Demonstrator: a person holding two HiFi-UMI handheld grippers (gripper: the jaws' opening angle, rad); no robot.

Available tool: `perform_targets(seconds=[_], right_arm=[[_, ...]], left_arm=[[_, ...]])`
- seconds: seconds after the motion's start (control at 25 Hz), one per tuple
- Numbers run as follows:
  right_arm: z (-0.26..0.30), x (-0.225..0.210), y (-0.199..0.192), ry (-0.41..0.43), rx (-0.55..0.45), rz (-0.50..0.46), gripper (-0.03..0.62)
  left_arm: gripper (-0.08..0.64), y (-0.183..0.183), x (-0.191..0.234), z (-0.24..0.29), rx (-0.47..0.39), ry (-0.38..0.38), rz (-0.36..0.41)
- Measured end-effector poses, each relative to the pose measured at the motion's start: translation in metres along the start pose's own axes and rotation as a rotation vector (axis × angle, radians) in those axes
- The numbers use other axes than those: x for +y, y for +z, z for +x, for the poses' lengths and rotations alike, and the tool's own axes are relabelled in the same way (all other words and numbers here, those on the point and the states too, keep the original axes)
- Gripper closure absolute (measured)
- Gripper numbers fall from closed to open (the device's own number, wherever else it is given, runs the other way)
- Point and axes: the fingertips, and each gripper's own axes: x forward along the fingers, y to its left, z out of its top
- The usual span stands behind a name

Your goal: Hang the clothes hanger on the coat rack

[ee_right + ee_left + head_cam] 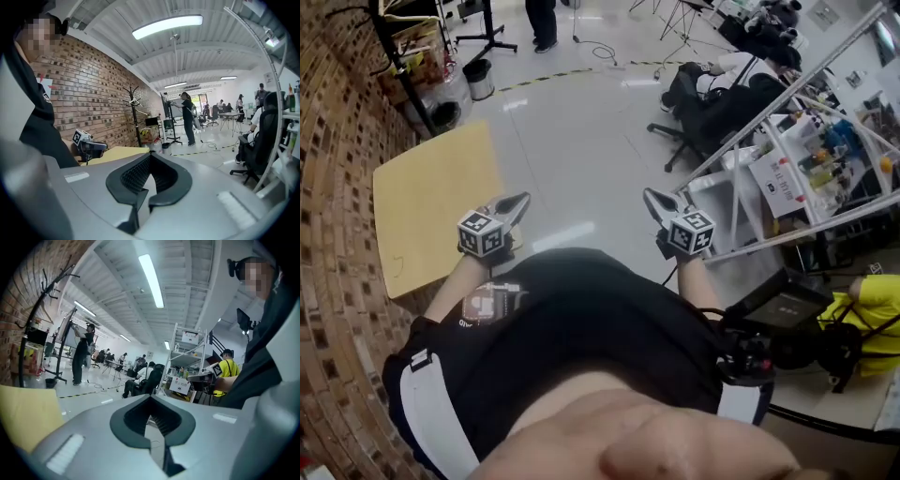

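The person in the black shirt (581,328) stands with both arms out in front. The left gripper (519,200) and the right gripper (652,196) are held apart at about the same height over the pale floor (572,150). Neither carries anything. The left fingers (123,419) are drawn together on nothing, and the right fingers (164,182) are likewise closed and empty. To the left, a yellow worktop (431,202) is pushed up against the brick wall (337,187). Farther along that wall stands the black coat rack (136,123), well away from both grippers. High among its branches sits a small pale shape that looks like the clothes hanger (135,101), though from here I cannot make out how it is hooked on. To the right is a metal shelving unit (787,103) loaded with bottles and boxes, and beyond it a dark office chair (712,108). At the far end of the room a person (188,117) stands at a tall board.
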Motion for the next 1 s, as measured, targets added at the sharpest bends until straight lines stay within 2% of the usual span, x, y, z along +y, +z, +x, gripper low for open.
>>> perform_targets(seconds=[0.08,0.16,0.28,0.48,0.6,0.72,0.88,1.0], right_arm=[[0.01,-0.02,0.01,-0.041,-0.015,0.012,0.578],[0.019,-0.04,0.015,-0.066,-0.011,0.032,0.578],[0.028,-0.072,0.013,-0.079,0.017,0.044,0.578],[0.051,-0.158,0.007,-0.081,0.016,0.109,0.578],[0.091,-0.214,0.031,0.013,0.015,0.08,0.578],[0.137,-0.258,0.062,0.123,0.035,0.046,0.578],[0.188,-0.292,0.103,0.244,0.056,-0.063,0.578],[0.234,-0.315,0.123,0.291,0.059,-0.068,0.578]], left_arm=[[0.568,0.01,0.022,0.024,0.008,-0.038,0.02],[0.568,0.021,0.045,0.048,0.015,-0.042,0.023],[0.568,0.031,0.064,0.079,0.02,-0.037,0.011],[0.568,0.024,0.097,0.139,0.047,0.01,-0.009],[0.568,0.043,0.119,0.178,0.011,0.106,-0.003],[0.568,0.068,0.137,0.208,-0.048,0.217,-0.031],[0.568,0.096,0.153,0.244,-0.082,0.287,-0.015],[0.568,0.109,0.177,0.263,-0.1,0.327,-0.045]])
